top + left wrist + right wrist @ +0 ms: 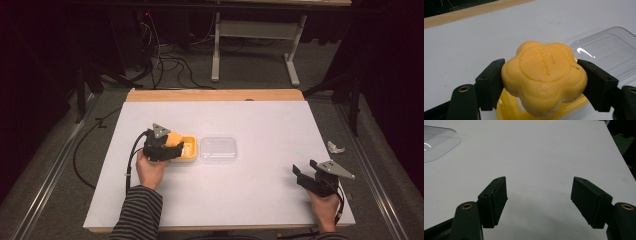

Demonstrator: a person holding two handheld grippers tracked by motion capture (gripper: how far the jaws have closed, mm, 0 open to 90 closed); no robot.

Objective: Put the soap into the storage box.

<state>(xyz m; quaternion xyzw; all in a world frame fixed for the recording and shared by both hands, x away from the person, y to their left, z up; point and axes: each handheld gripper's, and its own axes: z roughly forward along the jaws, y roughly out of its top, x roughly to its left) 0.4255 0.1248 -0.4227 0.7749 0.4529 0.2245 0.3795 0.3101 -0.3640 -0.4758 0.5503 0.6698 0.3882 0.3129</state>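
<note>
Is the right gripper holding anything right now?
No, the right gripper has its jaws spread wide with just bare white table between them.

Bare white table (260, 195) between both grippers, only the clear lid (218, 149) just beside the yellow tray (189, 150).

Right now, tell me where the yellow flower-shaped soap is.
The soap is clamped in the left gripper at the table's left-centre, just above the yellow dish, with the clear lid lying to the dish's right.
</note>
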